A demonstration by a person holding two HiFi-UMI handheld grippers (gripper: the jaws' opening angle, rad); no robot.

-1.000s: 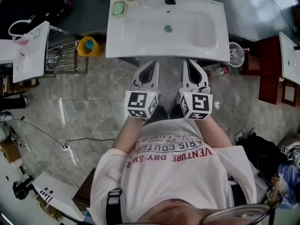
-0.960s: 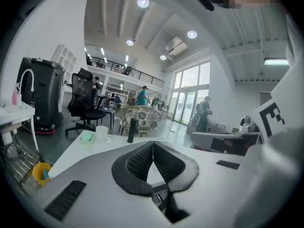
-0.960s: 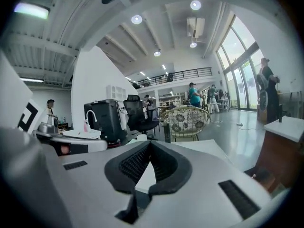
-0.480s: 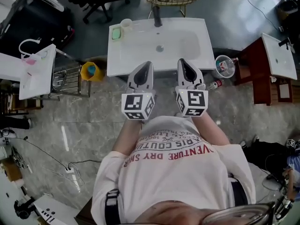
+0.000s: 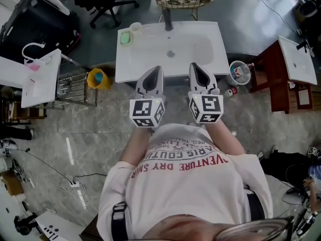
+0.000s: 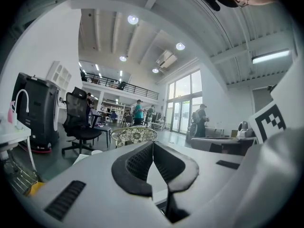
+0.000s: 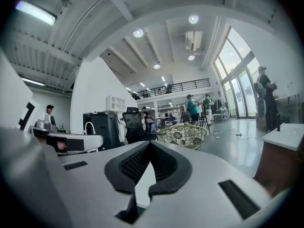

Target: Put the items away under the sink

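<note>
Head view has my left gripper (image 5: 155, 70) and right gripper (image 5: 195, 66) side by side at the front edge of the white sink (image 5: 210, 59). A green soap dish (image 5: 125, 36) and a cup (image 5: 135, 26) sit on its left corner, and a clear tub (image 5: 239, 72) and a small bottle (image 5: 230, 91) are on the floor to its right. My gripper views miss all that. They look over the basin at a patterned basket (image 6: 135, 134) and show each pair of jaws pressed together, holding nothing. A second ago the sink filled more of the frame and the basket was out of sight.
</note>
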